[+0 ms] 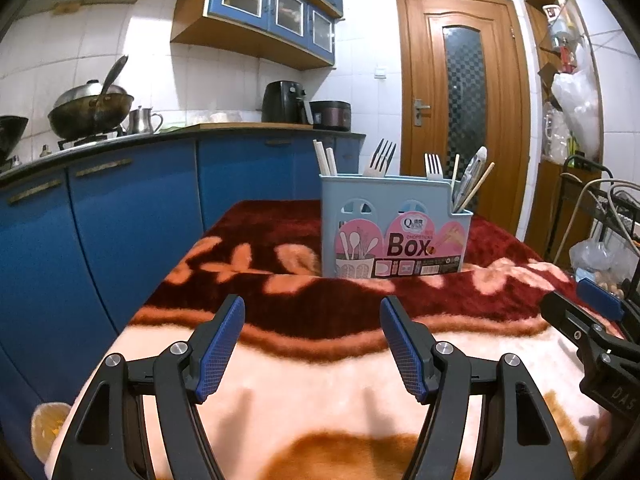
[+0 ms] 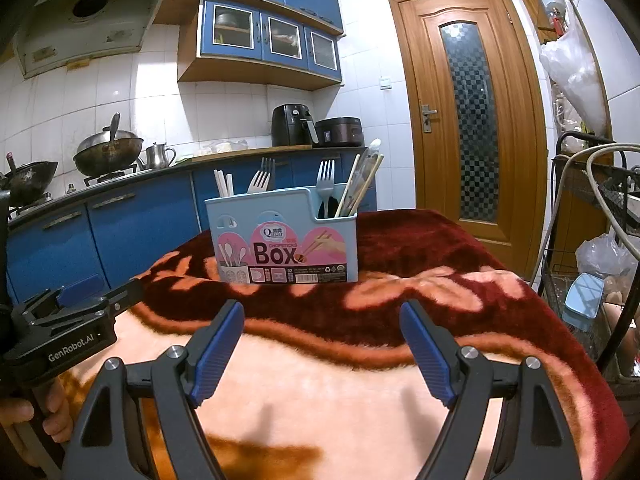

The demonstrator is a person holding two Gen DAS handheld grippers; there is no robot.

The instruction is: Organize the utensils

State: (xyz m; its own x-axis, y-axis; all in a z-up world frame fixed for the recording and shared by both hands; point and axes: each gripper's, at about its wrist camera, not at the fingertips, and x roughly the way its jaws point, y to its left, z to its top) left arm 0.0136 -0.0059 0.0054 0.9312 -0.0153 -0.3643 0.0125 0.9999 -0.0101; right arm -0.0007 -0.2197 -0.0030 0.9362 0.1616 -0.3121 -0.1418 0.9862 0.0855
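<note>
Left gripper [image 1: 312, 344]: jaws stand wide apart, nothing between the blue pads [image 1: 218, 354], tilted a little downward
Right gripper [image 2: 322, 350]: jaws parted wide, nothing between its ribbed blue pads [image 2: 428, 354], also tilted a little downward
Side by side: both point the same way; the right gripper's finger shows at the right edge of the left wrist view, the left gripper's body at the left edge of the right wrist view
Left hand [image 2: 48, 412]: fingers wrapped round the left gripper's handle, low in the right wrist view's left corner
</note>
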